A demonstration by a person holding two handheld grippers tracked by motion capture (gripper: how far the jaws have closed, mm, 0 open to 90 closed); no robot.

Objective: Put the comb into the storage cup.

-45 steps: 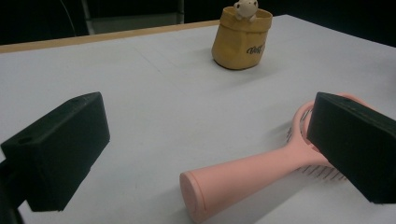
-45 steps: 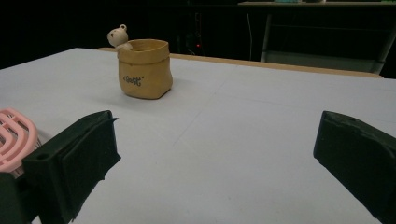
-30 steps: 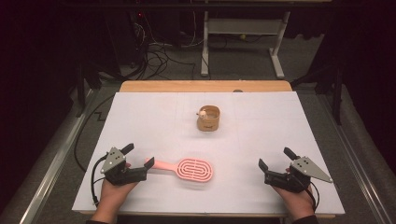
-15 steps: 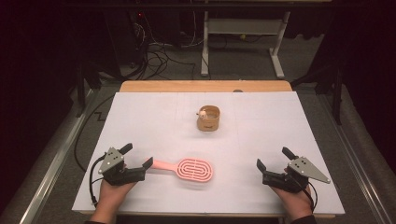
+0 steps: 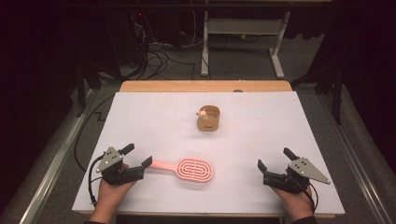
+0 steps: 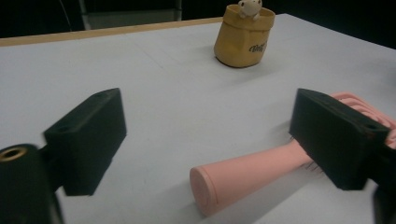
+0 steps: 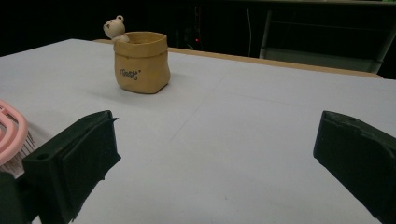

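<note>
A pink hairbrush [image 5: 195,170] lies flat near the table's front, its handle [image 6: 243,179] pointing left. My left gripper [image 5: 137,155] rests on the table at the front left and is open. Its jaws have just been closing, and the handle's end lies between them, close to the right jaw, with neither pad pressing on it. A tan pouch-shaped pot [image 5: 208,119] with a small bear figure on its rim stands upright at mid-table. At the front right my right gripper [image 5: 274,159] lies open with bare table between its jaws, and the brush's edge [image 7: 9,135] shows to its left.
The white table sheet [image 5: 140,121] ends at a wooden strip [image 5: 205,86] along the far edge. Beyond it are a dark floor, cables and a metal stand's legs [image 5: 275,60]. Metal rails run along both sides of the table.
The left gripper's jaws stand slightly closer together around the brush handle. Both hands, the brush and the pot stay where they were.
</note>
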